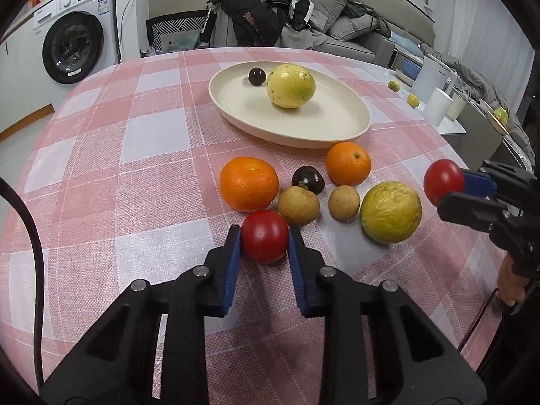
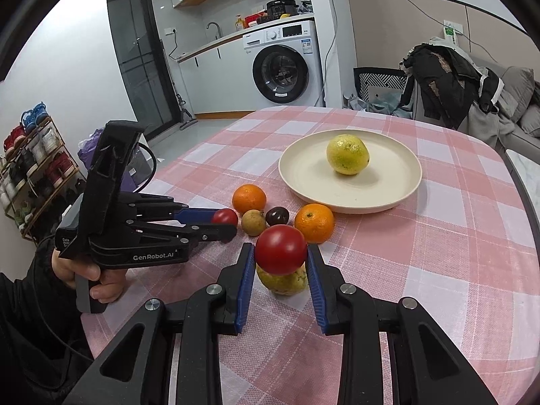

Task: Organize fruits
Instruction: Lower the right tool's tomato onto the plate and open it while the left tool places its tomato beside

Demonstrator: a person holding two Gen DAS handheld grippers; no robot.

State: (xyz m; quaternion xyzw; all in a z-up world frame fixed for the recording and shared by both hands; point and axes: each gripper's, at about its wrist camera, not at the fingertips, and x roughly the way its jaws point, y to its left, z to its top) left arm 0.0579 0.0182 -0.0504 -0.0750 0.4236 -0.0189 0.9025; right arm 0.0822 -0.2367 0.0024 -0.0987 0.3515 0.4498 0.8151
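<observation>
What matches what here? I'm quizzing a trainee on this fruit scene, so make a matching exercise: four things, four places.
Things:
1. large yellow fruit
2. left tomato
3. right tomato
4. small dark fruit

Places:
A. between the two oranges
B. in the right gripper, off the table
C. on the plate
D. in the left gripper, low at the tablecloth

Pairs: 1-C, 2-D, 3-B, 4-A

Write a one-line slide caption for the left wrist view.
Left gripper grips a red tomato on the checked tablecloth while the right gripper lifts another tomato.

black left gripper (image 2: 225, 224) marked genrobot.ai, blue-padded jaws, silver pivot screws, black sleeve (image 2: 30, 303), black cable (image 1: 32, 236)
</observation>
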